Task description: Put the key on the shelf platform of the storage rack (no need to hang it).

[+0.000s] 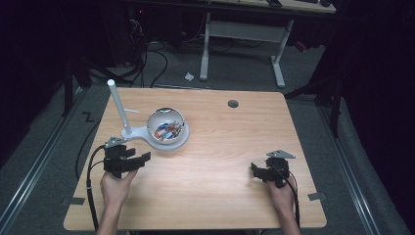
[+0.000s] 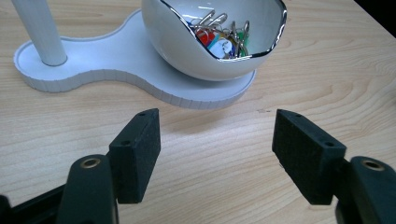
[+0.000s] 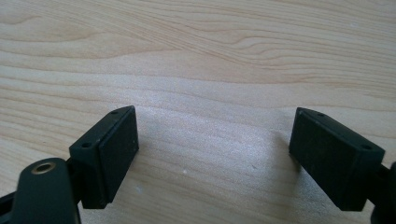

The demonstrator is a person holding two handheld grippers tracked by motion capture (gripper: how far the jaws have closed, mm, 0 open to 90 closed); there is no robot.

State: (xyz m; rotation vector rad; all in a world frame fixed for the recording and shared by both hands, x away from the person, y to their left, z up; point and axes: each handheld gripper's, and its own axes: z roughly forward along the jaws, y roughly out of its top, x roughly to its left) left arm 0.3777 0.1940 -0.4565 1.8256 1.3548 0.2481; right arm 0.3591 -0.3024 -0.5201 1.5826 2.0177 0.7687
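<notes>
A white bowl (image 1: 166,125) with a shiny rim holds several keys and colourful tags (image 2: 223,37). It rests on a white figure-eight base (image 2: 116,65) that also carries an upright white post (image 1: 119,106). My left gripper (image 1: 142,157) sits just in front of the base, a little left of the bowl, open with bare wood between its pads (image 2: 140,149). My right gripper (image 1: 255,170) hovers low over the table near the right front, open, nothing between its jaws; the right gripper view shows its pads (image 3: 112,149) over plain wood.
The wooden table (image 1: 220,147) has a round cable hole (image 1: 233,104) at the back right. Tape marks (image 1: 316,196) sit near the front corners. Beyond the far edge stand a white desk frame (image 1: 244,34) and floor cables.
</notes>
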